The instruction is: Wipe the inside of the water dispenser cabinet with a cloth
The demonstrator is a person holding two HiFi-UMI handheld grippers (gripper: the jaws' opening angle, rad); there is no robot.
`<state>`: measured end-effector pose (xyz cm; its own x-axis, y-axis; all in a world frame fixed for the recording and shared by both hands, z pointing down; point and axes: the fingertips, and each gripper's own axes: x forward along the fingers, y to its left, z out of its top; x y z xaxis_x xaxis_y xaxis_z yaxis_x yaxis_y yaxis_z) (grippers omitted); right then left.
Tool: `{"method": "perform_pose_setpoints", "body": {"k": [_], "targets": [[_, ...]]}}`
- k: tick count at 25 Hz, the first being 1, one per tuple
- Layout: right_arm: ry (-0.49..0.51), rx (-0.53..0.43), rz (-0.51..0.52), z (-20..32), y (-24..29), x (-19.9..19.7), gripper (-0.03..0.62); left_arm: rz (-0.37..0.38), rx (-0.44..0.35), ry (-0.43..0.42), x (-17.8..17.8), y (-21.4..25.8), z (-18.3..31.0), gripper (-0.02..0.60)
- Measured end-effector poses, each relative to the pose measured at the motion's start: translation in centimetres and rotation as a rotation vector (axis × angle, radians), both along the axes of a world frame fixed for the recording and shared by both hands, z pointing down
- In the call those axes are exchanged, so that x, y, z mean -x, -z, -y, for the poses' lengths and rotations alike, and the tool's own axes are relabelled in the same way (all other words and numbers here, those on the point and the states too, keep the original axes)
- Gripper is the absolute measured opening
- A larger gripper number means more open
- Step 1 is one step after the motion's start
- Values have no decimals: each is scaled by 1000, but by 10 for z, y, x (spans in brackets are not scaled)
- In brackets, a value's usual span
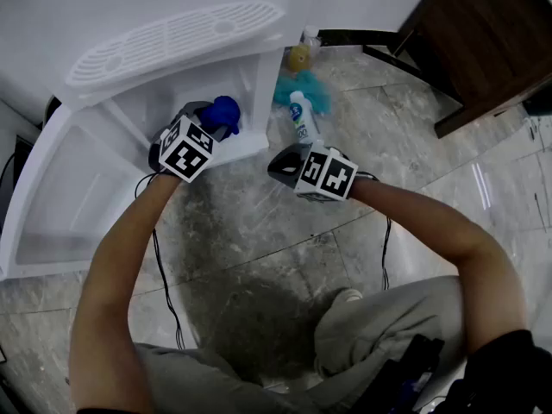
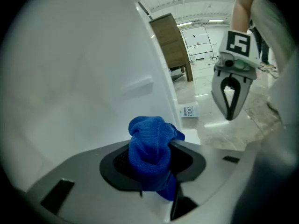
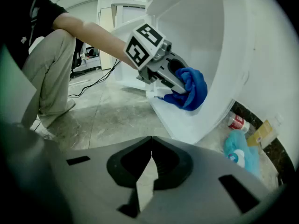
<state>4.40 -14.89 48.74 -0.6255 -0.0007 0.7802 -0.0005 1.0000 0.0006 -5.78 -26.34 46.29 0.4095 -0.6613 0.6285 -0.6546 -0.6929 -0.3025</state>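
Note:
The white water dispenser cabinet [image 1: 103, 171] stands open on the stone floor. My left gripper [image 1: 211, 119] reaches into it, shut on a bunched blue cloth [image 1: 222, 110]. In the left gripper view the blue cloth [image 2: 152, 148] bulges out between the jaws of the left gripper [image 2: 152, 167], close to the cabinet's white inner wall [image 2: 84, 78]. The right gripper view shows the cloth [image 3: 191, 90] resting on the cabinet's lower panel [image 3: 187, 120]. My right gripper [image 1: 280, 164] hovers over the floor just right of the cabinet, shut and empty; its jaws [image 3: 150, 146] meet with nothing between them.
Right of the cabinet lie a white bottle with a blue label [image 1: 300, 117], a teal cloth [image 1: 304, 89] and a yellow bottle [image 1: 298, 57]. A dark wooden cupboard [image 1: 483, 33] stands at the far right. Black cables [image 1: 168, 291] run across the floor by the person's knees.

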Motion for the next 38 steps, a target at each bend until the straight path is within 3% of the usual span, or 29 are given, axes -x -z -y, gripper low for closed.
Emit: {"method": "perform_pose_setpoints", "body": {"k": [6,15,17,20,22,27,30,34,38], "targets": [[-22,30,10,15,-14,-28,-2,36,7,52,9,-26,41,149],[-87,74,-7,8,-22,-77,-2,115,-38,109,23,-27,97,147],[-82,79,-18,3,-25,-81,-2,97,-23,164,29,-26,106,147],[-70,80,-14,0,-25,-78,-2,1,27,264,33,-23,109,147],[-58,81,-9,-1,-25,-71,-2,-35,18,284,31,-23,105,147],[-27,81,10,2,-24,-49,-2,58,-45,194,23,-27,95,147],[-26,89,23,0,-21,-47,-2,112,-79,193,25,-28,105,147],[-28,102,28,-9,-18,-57,-2,49,-67,289,39,-28,120,147],[-23,96,-13,-12,-29,-72,-2,34,-79,304,36,-25,116,147]]}}
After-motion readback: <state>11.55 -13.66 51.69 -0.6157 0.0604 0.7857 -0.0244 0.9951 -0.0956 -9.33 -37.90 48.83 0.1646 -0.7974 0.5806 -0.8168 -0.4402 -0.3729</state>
